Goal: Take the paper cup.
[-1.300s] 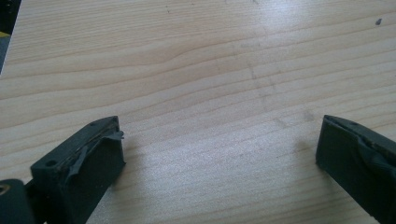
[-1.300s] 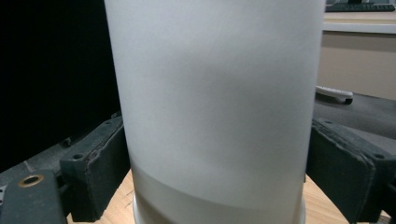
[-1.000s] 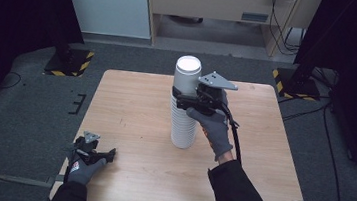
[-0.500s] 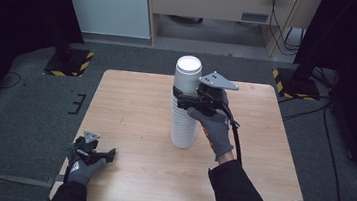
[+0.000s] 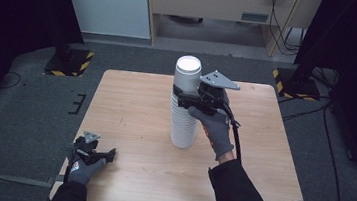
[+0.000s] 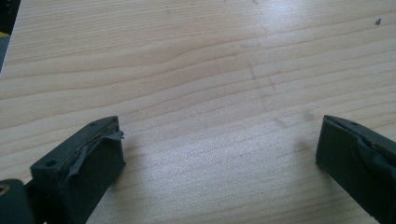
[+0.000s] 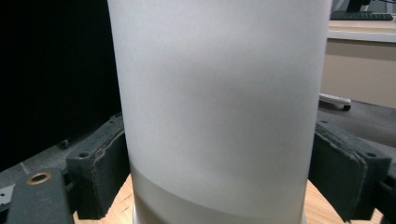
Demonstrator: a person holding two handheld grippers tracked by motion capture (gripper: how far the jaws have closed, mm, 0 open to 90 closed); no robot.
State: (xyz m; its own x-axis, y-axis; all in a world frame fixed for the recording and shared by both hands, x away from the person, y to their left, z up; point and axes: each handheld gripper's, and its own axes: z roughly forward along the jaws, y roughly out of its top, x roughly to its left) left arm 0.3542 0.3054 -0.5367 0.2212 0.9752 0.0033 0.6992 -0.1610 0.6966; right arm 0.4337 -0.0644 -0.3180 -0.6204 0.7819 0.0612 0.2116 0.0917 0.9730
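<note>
Top cup gripped on the stack

Right gripper (image 5: 183, 97) clamps the top cup (image 5: 188, 74) of the upright cup stack (image 5: 183, 126); left gripper (image 5: 96, 153), well away from it, gapes empty.

Light wooden table (image 5: 135, 106), square-cornered, pale grain running side to side, standing on grey carpeted floor (image 5: 24, 114). At about 12 o'clock from the middle, toward the far edge, a tall stack of white paper cups (image 5: 183, 126), upright, base flat on the wood. At 7 o'clock, near the near-left corner, the left gripper (image 5: 94, 153) resting on the surface, jaws spread wide over bare wood. Faint scuffs and scratch lines across the board (image 6: 261, 88) in the left gripper view.
</note>
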